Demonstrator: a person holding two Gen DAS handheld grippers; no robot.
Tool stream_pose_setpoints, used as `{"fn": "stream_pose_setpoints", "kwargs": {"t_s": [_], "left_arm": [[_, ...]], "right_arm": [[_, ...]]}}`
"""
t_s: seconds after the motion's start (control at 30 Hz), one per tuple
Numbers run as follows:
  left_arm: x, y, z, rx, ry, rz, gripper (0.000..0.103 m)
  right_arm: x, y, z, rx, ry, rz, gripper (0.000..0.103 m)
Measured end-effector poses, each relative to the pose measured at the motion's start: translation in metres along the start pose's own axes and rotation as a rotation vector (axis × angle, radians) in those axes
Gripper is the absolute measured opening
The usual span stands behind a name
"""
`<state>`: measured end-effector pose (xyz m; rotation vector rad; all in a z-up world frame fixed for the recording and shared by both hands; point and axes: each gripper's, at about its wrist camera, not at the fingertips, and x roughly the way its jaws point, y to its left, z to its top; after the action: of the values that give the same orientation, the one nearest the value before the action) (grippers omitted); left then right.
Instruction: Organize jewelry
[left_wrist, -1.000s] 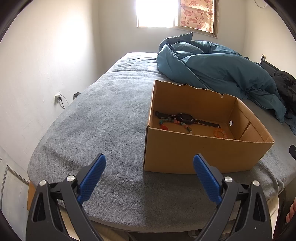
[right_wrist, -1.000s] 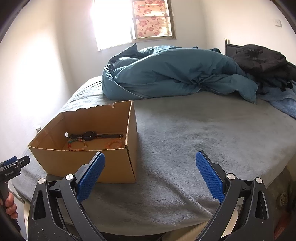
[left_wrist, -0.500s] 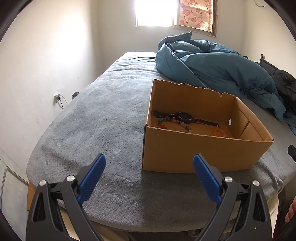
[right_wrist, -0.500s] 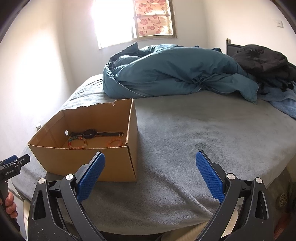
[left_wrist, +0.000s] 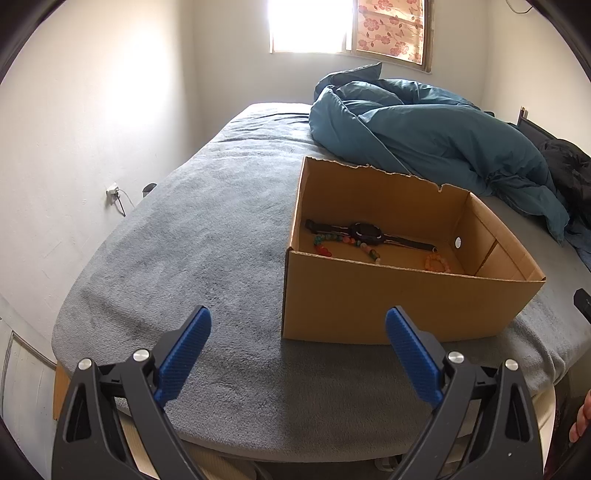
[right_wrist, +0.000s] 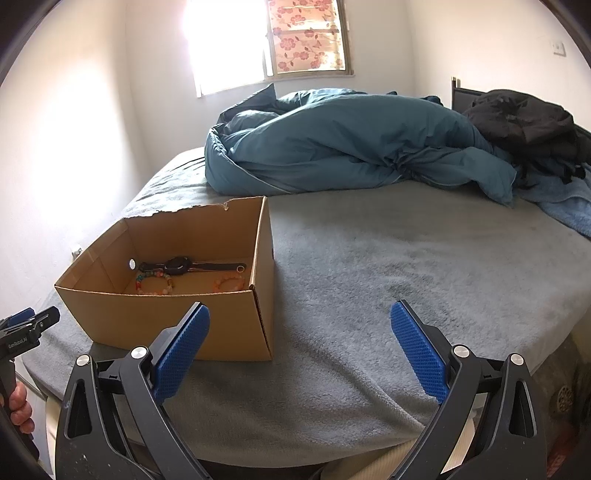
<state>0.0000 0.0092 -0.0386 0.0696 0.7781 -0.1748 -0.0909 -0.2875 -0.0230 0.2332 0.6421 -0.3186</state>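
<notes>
while both the left gripper (left_wrist: 297, 352) and right gripper (right_wrist: 300, 349) hang spread apart and empty short of the cardboard box (left_wrist: 388, 295) on the bed (left_wrist: 207, 236), the watch (left_wrist: 365, 233) and beaded bracelets (left_wrist: 437, 263) lie tangled inside, so a pinch risks dragging several together.

Open cardboard box (left_wrist: 388, 302) ahead of left hand-held gripper (left_wrist: 297, 356). Inside, flat on floor: black watch (left_wrist: 365, 233), multicolour bead bracelet (left_wrist: 345, 244), orange bead bracelet (left_wrist: 437, 263).
</notes>
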Motion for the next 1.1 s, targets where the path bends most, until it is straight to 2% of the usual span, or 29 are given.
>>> {"fn": "stream_pose_setpoints", "kwargs": {"t_s": [0.57, 1.1], "left_arm": [[-0.001, -0.019, 0.004, 0.046, -0.007, -0.054, 0.093], [-0.001, -0.026, 0.005, 0.063, -0.007, -0.065, 0.093]], "right_arm": [[-0.008, -0.009, 0.0, 0.024, -0.016, -0.031, 0.094], [-0.007, -0.014, 0.001, 0.033, -0.012, -0.031, 0.094]]}}
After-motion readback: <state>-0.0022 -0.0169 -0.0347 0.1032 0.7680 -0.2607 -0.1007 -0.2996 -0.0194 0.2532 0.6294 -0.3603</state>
